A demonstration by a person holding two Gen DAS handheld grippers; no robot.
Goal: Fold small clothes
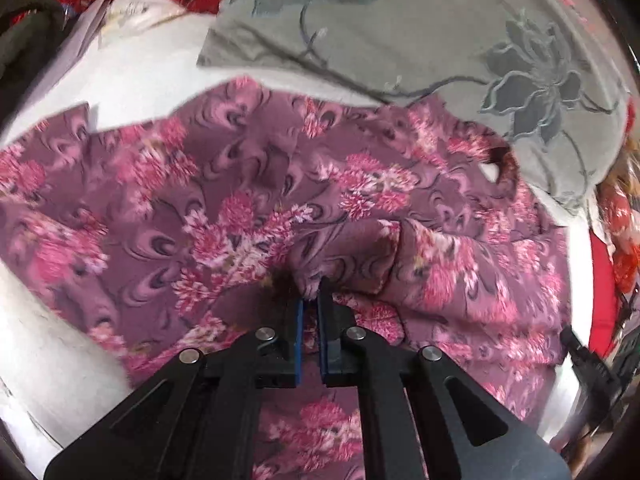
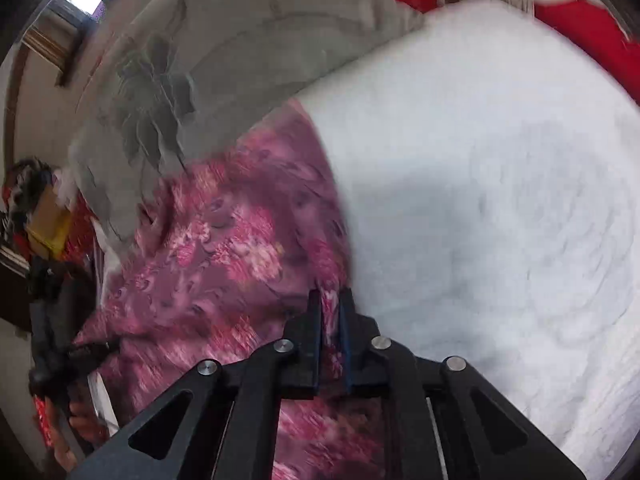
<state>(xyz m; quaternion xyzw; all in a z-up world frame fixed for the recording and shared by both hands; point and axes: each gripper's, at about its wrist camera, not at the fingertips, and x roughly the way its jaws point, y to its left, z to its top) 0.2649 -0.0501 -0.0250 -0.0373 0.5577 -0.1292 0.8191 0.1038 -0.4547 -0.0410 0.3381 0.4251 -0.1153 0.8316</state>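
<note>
- Where the pink floral garment (image 1: 248, 200) lies spread on the white bed cover (image 1: 52, 340), we see in the left wrist view its long axis running from 9 o'clock to 3 o'clock.
- Its far edge is jagged and borders bare white cover toward 11 o'clock.
- A grey flowered cloth (image 1: 400, 28) overlaps the garment's margin from 12 to 2 o'clock, limiting room there.
- The left gripper (image 1: 311, 300) has its fingers pressed nearly together, pinching a raised fold of the garment.
- In the right wrist view, the right gripper (image 2: 330, 312) holds its fingers narrowly apart with the garment's edge between them; we cannot tell whether the pads press it.
- Open white cover extends from 12 to 4 o'clock in that view.
</note>
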